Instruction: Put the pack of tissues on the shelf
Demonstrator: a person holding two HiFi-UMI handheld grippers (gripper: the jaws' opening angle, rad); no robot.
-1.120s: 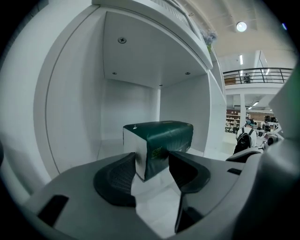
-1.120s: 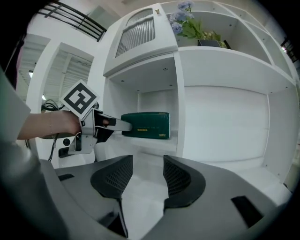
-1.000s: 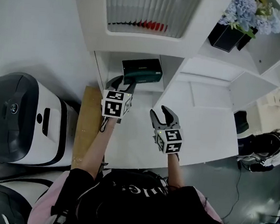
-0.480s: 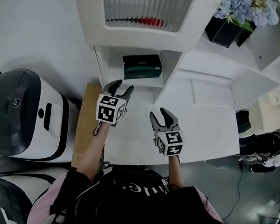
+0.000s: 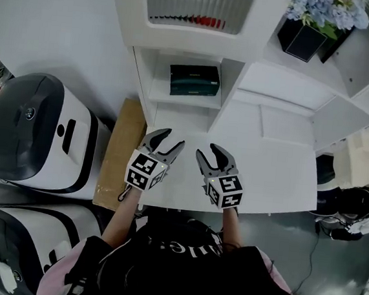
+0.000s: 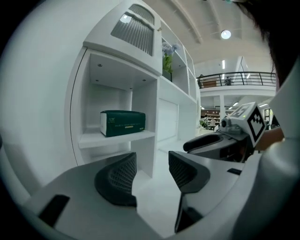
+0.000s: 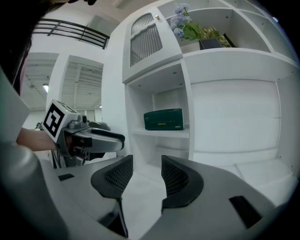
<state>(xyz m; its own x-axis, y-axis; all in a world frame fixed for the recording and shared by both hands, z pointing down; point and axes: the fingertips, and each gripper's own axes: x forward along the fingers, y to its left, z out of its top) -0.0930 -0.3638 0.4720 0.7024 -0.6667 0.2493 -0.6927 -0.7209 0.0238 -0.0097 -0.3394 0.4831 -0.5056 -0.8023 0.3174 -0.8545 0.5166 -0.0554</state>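
The dark green pack of tissues (image 5: 194,80) lies on the white shelf (image 5: 184,101) inside an open cubby; it also shows in the left gripper view as the pack (image 6: 123,123) and in the right gripper view as the pack (image 7: 163,119). My left gripper (image 5: 170,140) hangs open and empty over the white tabletop (image 5: 267,164), well short of the shelf. Beside it, my right gripper (image 5: 211,154) is open and empty too. Each gripper appears in the other's view: the right gripper (image 6: 220,140), the left gripper (image 7: 93,138).
A black planter with blue flowers (image 5: 313,20) stands on a higher shelf at the right. A slatted cabinet door (image 5: 198,1) sits above the cubby. White and grey machines (image 5: 33,135) stand on the floor at the left, by a brown board (image 5: 122,150).
My left gripper has drawn back from the shelf toward me, empty, leaving the pack in the cubby. The right gripper has barely moved.
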